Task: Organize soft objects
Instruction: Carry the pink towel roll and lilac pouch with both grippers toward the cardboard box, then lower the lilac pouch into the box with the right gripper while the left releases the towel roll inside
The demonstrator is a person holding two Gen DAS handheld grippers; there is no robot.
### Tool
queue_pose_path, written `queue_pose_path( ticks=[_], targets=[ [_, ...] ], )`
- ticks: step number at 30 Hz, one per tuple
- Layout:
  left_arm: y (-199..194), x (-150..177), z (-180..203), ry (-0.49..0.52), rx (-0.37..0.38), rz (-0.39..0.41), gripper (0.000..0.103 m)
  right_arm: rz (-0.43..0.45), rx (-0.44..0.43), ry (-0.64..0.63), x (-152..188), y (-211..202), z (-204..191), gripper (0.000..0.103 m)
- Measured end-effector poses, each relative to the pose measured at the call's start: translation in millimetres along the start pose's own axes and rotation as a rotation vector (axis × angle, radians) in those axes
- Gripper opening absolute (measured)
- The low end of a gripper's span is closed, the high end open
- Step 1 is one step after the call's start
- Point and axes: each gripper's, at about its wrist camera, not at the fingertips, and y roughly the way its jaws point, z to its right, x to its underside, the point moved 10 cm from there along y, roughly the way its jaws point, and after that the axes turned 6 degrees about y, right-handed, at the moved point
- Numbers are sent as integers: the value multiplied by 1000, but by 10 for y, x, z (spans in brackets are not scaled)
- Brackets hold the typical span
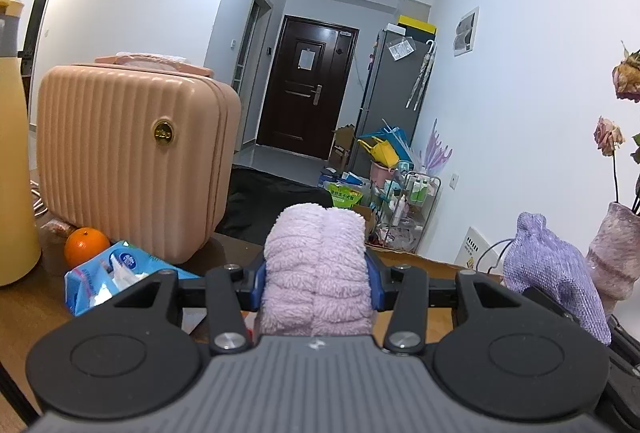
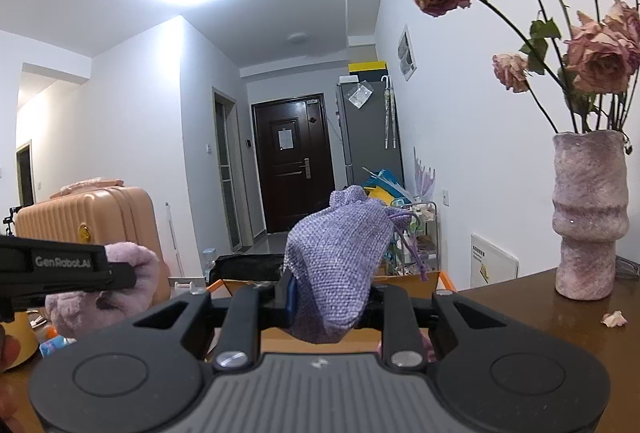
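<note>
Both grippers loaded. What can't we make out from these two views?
- Left wrist: lower part of the fluffy lilac plush, hidden behind the left gripper.
- Right wrist: bottom of the purple woven drawstring pouch, behind the right gripper.
- Both: any drop-off container; an orange-edged cardboard box is mostly blocked.

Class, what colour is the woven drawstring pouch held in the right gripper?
Lilac purple woven drawstring pouch, clearest in the right wrist view.

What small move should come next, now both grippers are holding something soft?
Probably carry both forward toward the orange-edged box just ahead. The left gripper is shut on the fluffy lilac towel, the right gripper on the purple woven pouch, and neither is over a container yet.
</note>
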Motion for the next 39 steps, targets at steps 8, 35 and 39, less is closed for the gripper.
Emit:
queue_pose_path(
  ticks=[8,35,39],
  targets=[
    [198,-12,61,33,-34,-35,47,3,-1,-17,-31,162,-2,23],
    [822,271,269,175,-91,-131,47,-175,20,-94,338,665,-32,22],
    [845,327,284,191,-98,-133,47,-210,29,-103,438,712,-14,22]
  ],
)
